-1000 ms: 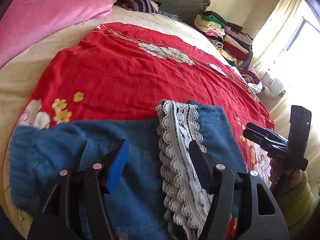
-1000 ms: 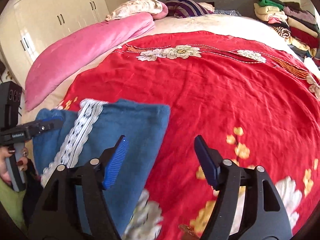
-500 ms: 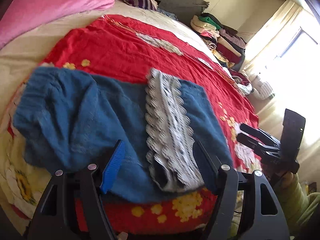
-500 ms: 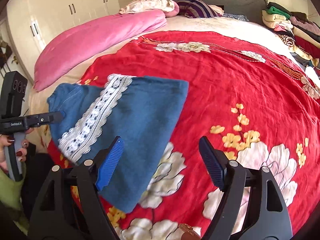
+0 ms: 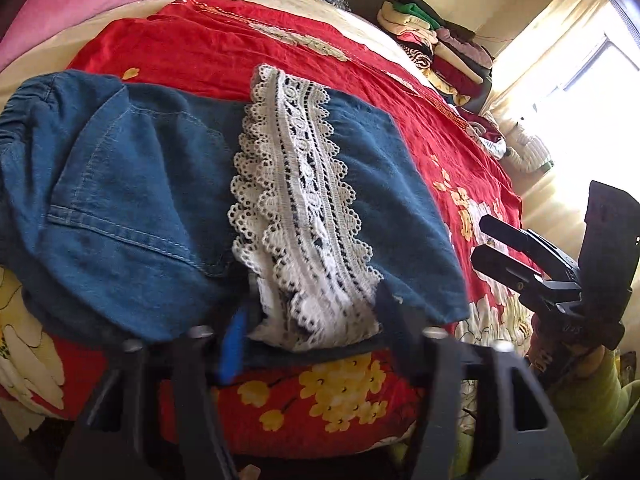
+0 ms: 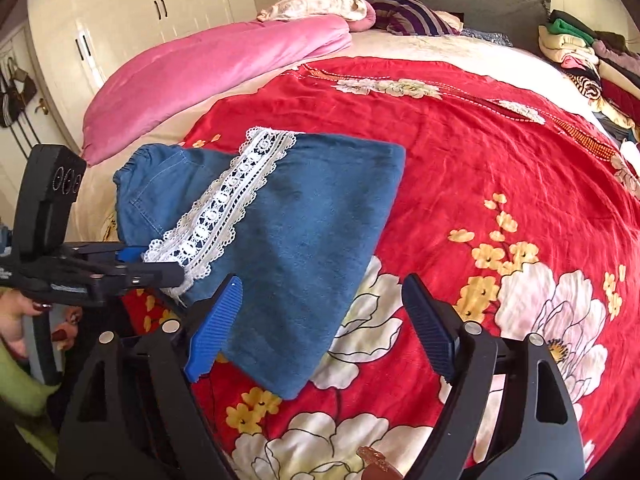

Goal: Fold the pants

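The left gripper [image 5: 310,320] (jaws just closing) straddles the lace-trimmed edge of the denim pants [image 5: 132,200] on the red bedspread [image 5: 224,48]

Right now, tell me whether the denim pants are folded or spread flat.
Folded: the denim pants lie as a compact bundle on the red bedspread, the lace-trimmed hem doubled back over the pocket area.

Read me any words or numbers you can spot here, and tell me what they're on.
Left gripper, white print on its side: too small to read; jaws just closing around the lace.
Right gripper, pale marks: too blurred; jaws just opening, empty.
Pants, bedspread: none.
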`<state>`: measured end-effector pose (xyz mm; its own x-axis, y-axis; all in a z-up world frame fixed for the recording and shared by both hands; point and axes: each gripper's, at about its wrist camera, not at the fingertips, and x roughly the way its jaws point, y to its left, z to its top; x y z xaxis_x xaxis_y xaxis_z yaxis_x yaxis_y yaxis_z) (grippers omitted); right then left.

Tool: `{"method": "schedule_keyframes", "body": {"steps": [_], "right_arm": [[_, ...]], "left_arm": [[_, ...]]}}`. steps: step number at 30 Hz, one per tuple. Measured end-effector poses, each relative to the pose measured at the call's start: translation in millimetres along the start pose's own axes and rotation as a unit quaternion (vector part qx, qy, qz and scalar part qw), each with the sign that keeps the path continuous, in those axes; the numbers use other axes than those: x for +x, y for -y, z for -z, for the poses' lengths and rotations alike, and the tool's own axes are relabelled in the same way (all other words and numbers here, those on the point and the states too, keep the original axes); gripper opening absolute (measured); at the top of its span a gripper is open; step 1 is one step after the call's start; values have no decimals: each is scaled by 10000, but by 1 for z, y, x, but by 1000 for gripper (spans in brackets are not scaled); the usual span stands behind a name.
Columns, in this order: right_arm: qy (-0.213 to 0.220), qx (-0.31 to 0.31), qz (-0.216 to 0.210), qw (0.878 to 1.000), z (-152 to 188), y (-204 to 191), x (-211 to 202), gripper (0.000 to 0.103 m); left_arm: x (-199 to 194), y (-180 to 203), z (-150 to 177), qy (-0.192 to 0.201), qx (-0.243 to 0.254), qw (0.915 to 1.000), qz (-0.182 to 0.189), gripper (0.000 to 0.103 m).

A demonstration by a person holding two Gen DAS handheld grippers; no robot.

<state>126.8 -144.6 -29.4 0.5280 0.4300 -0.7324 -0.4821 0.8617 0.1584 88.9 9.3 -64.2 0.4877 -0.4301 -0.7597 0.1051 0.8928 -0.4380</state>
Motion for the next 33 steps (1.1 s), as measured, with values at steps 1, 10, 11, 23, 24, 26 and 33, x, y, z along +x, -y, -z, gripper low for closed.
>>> {"method": "schedule_keyframes", "body": {"steps": [1, 10, 11, 23, 24, 26, 33], "right_arm": [[-15, 14, -7, 10000, 1, 0, 1, 76], [49, -257, -190, 9995, 0, -20, 1, 75], [33, -316, -209, 9993, 0, -24, 3, 75], [-962, -740, -109, 9925, 17, -43, 42, 41], [-1064, -667, -52, 9921, 22, -39, 45, 41], [-1023, -511, -123, 9934, 24, -34, 44, 41], [-995, -487, -127, 9938, 26, -36, 43, 41]], "left_arm": [[1, 1, 0, 22, 1, 10000, -17, 30], [-32, -32, -1, 244, -253, 9993, 87, 18], [-29, -35, 2, 181, -311, 9993, 110, 18], [-18, -31, 7, 55, -148, 9999, 4, 25], [-18, -31, 6, 45, -146, 9999, 20, 25], [-17, -31, 6, 40, -135, 9999, 8, 25], [-17, -30, 6, 75, -160, 9998, 30, 27]]}}
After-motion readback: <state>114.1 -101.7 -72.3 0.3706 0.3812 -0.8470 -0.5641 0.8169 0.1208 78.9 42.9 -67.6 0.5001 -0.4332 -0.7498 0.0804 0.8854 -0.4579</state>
